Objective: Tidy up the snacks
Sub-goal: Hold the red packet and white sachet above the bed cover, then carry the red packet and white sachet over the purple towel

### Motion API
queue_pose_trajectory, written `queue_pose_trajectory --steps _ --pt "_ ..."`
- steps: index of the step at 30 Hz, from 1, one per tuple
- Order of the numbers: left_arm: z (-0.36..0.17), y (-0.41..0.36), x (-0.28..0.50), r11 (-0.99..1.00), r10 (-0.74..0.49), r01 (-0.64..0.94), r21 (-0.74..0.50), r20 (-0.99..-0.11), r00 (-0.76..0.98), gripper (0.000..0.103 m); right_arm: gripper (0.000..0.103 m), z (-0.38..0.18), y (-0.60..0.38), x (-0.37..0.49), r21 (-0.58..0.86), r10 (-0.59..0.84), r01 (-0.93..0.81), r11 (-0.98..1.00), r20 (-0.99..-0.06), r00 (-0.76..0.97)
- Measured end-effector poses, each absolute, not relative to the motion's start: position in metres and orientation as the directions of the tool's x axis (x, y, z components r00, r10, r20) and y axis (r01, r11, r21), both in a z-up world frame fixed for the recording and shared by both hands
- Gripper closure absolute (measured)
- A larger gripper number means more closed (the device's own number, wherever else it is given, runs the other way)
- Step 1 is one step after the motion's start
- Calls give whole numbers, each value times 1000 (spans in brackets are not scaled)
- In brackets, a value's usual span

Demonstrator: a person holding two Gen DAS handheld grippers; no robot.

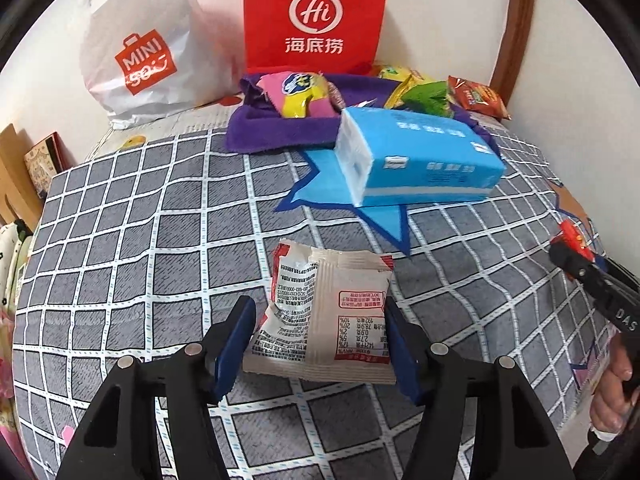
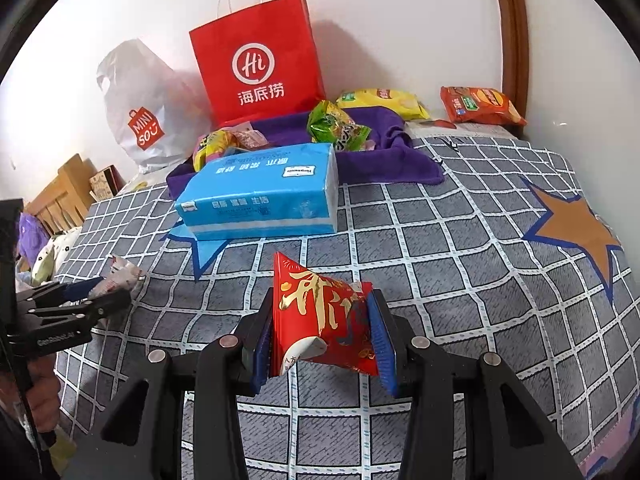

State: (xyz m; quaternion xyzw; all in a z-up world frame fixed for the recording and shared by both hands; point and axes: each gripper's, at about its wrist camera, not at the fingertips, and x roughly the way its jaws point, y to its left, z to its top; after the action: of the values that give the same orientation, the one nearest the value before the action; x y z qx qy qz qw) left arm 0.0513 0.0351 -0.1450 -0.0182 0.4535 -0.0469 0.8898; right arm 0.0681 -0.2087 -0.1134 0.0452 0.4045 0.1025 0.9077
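The right gripper (image 2: pixel 320 336) is pinching a red snack packet (image 2: pixel 324 316) just above the checked bedspread (image 2: pixel 460 248); the left gripper (image 1: pixel 320 340) has its jaws spread either side of a torn white packet (image 1: pixel 324 316), pads seemingly not pressing it. That packet could slip onto the cover, or spill from its ripped top; the red one, puffy and squeezed hard, might burst or squirt out before reaching the purple cloth (image 2: pixel 400 152) by the tissue pack (image 2: pixel 260 192).
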Motion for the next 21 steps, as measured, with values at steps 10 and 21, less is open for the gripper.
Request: queue_pose_trajectory --steps 10,21 --pt "-136 30 46 991 -135 82 -108 -804 579 43 60 -111 -213 65 141 184 -119 983 -725 664" --pt "-128 29 49 987 -163 94 -133 -804 572 43 60 -99 -210 65 112 162 -117 987 -719 676"
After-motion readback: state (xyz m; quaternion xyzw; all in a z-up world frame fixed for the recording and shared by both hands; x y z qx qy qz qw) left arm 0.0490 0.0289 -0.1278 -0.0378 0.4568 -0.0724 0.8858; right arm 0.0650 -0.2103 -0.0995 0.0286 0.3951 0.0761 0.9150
